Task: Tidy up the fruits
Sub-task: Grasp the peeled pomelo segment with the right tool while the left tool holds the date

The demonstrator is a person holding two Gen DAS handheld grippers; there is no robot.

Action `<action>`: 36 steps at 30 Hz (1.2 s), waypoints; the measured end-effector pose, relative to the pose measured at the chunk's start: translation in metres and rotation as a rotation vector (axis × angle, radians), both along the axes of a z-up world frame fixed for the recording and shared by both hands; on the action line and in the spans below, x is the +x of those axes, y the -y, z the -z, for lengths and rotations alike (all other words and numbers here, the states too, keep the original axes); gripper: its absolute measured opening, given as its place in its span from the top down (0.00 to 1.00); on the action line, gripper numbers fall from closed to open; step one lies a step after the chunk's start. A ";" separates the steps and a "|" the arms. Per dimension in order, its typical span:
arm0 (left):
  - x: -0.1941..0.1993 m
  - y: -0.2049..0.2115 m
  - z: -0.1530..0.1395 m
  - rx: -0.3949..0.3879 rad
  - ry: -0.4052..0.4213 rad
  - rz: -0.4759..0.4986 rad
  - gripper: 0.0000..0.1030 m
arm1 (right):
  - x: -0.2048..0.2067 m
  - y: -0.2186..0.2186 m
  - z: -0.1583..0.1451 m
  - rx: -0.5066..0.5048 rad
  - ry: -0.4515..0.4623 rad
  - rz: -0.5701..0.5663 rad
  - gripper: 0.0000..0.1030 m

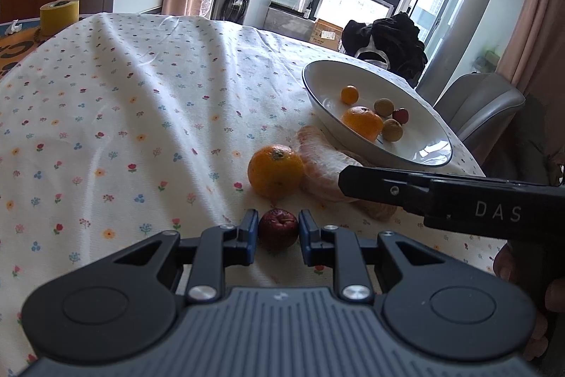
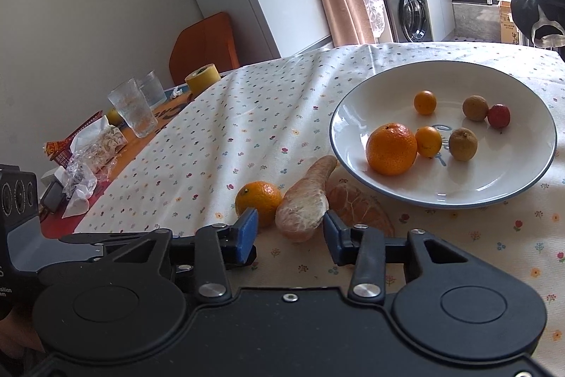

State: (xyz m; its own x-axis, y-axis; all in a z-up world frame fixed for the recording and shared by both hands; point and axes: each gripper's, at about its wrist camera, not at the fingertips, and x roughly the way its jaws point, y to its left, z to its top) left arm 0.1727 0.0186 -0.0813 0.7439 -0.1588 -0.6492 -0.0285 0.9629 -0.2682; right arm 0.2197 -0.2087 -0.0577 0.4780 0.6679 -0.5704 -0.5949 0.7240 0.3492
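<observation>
Fruits partly sorted: six in plate [image 2: 356, 115]; orange [image 1: 275, 170], two peeled segments [image 2: 303, 211] (by rim), red fruit [image 1: 278, 228] left on desk. Left tool [image 1: 278, 232] bracketing red fruit, grip uncertain; right tool [image 2: 290, 235] released.

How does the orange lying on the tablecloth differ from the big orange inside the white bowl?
Place: the orange on the tablecloth lies outside the white bowl; the big orange in the bowl is already inside it.
Neighbours: the orange on the tablecloth lies against a peeled citrus segment; the big orange in the bowl touches a small kumquat.
Size: in the right wrist view the one on the cloth looks smaller.
Both are round, orange and unpeeled.
</observation>
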 end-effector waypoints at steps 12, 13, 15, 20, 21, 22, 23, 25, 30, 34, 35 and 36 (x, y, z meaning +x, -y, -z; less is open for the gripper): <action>-0.001 -0.003 0.001 -0.005 0.005 0.009 0.78 | 0.008 -0.017 0.016 -0.018 -0.048 0.004 0.61; -0.002 -0.005 0.001 -0.005 0.005 0.006 0.78 | 0.009 -0.018 0.016 -0.021 -0.044 0.005 0.61; -0.002 -0.007 0.001 -0.008 0.005 -0.002 0.78 | 0.009 -0.020 0.015 -0.031 -0.037 0.011 0.61; -0.004 -0.013 -0.003 -0.008 0.014 -0.015 0.78 | 0.005 -0.029 0.008 -0.077 0.042 0.015 0.60; -0.005 -0.014 -0.004 -0.008 0.018 -0.018 0.78 | 0.005 -0.032 0.007 -0.089 0.056 0.013 0.60; -0.005 -0.016 -0.005 -0.009 0.021 -0.021 0.78 | 0.006 -0.036 0.006 -0.105 0.069 0.008 0.60; -0.006 -0.018 -0.006 -0.009 0.024 -0.025 0.78 | 0.007 -0.039 0.007 -0.118 0.076 0.006 0.60; -0.006 -0.022 -0.008 -0.010 0.027 -0.036 0.78 | 0.009 -0.043 0.008 -0.138 0.096 0.010 0.60; -0.008 -0.030 -0.010 -0.010 0.031 -0.055 0.78 | 0.013 -0.053 0.008 -0.190 0.128 0.006 0.55; -0.009 -0.036 -0.012 -0.011 0.035 -0.067 0.78 | 0.016 -0.061 0.009 -0.220 0.139 0.002 0.52; -0.009 -0.037 -0.012 -0.012 0.036 -0.069 0.78 | 0.016 -0.063 0.010 -0.232 0.144 -0.001 0.51; -0.009 -0.038 -0.012 -0.013 0.037 -0.071 0.78 | 0.014 -0.068 0.011 -0.258 0.159 -0.003 0.50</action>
State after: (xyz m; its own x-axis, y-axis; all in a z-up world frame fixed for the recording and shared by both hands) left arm 0.1633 0.0561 -0.0690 0.7771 -0.1130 -0.6192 -0.0861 0.9554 -0.2824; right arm 0.2334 -0.1404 -0.0687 0.5731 0.5122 -0.6397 -0.6295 0.7750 0.0566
